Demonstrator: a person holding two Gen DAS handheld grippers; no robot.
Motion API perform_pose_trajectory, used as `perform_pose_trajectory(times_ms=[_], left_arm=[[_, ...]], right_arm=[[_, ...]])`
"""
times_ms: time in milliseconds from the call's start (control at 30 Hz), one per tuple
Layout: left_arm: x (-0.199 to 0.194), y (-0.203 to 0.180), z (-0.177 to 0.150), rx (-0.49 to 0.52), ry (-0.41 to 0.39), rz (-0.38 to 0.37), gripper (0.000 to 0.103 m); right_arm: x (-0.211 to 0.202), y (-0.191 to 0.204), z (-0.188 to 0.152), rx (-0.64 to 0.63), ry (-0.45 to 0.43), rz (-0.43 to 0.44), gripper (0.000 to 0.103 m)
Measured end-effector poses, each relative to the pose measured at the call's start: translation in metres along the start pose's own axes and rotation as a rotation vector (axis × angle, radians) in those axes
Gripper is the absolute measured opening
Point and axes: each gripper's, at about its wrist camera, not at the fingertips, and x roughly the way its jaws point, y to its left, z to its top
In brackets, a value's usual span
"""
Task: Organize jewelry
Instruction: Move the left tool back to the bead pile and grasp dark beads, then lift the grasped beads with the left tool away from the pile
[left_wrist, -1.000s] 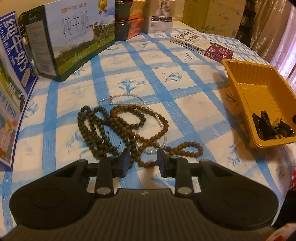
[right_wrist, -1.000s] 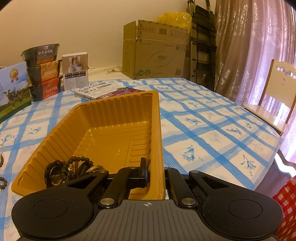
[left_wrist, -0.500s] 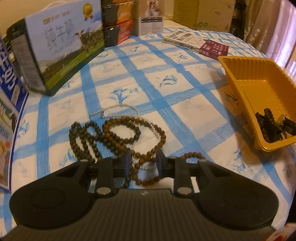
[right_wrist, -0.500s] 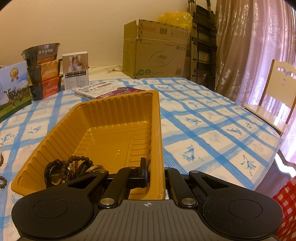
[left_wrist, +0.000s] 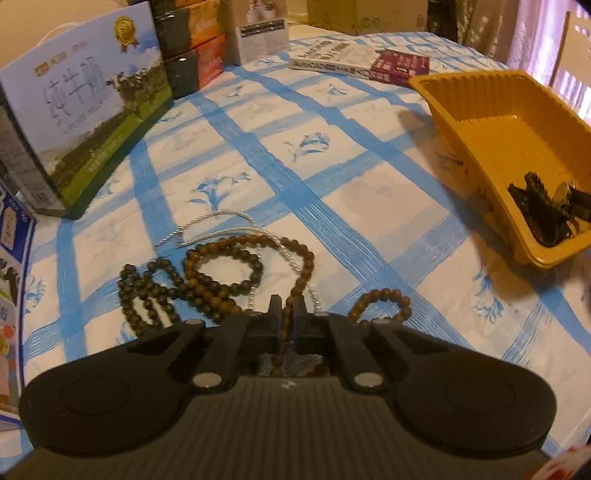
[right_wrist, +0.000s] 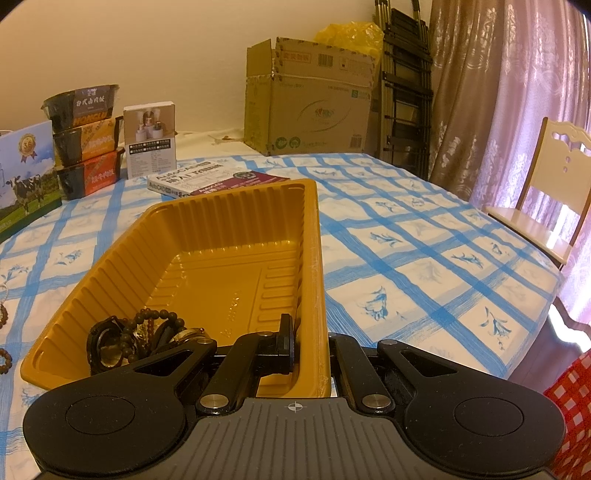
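A pile of bead strings lies on the blue-checked tablecloth: a long brown bead necklace (left_wrist: 221, 254), a dark bead strand (left_wrist: 147, 295), a thin pearl chain (left_wrist: 221, 216) and a small brown bracelet (left_wrist: 384, 306). My left gripper (left_wrist: 288, 314) is shut on the brown bead necklace, low over the pile. My right gripper (right_wrist: 308, 339) is shut on the near right wall of the yellow tray (right_wrist: 314, 258). The tray also shows at the right of the left wrist view (left_wrist: 461, 122). Dark jewelry pieces (right_wrist: 140, 336) lie in its near corner.
A milk carton box (left_wrist: 81, 110) stands at the back left, with stacked food boxes (right_wrist: 85, 140) and a book (right_wrist: 207, 181) behind. A cardboard box (right_wrist: 310, 96) and a chair (right_wrist: 546, 184) stand beyond the table's right edge.
My left gripper has moved forward and down onto the bead pile and its jaws have closed on the brown necklace. The right gripper and tray have not moved.
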Motion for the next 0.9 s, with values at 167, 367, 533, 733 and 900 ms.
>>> perform_pose_trajectory(times_ms=[167,367,533,733,900], left_arm=[[-0.037,0.022,0.004,-0.076,-0.062,0.021,0.005],[-0.097,0.057,0.011,-0.216,-0.168,0.014,0.005],[-0.136,0.065,0.019,-0.256,-0.244,0.001,0.005],[-0.163,0.068,0.016,-0.281,-0.277,-0.003,0.005],[-0.151,0.079,-0.009,-0.340,-0.170,0.051,0.005]], right_arm=[[0.000,0.000,0.000,0.002,0.000,0.000,0.003],[-0.002,-0.002,-0.001,0.006,0.001,0.001,0.003],[-0.001,-0.001,0.000,0.004,0.001,0.001,0.003],[-0.001,-0.001,0.000,0.005,0.001,0.001,0.003],[-0.001,-0.001,0.000,0.006,0.001,0.002,0.003]])
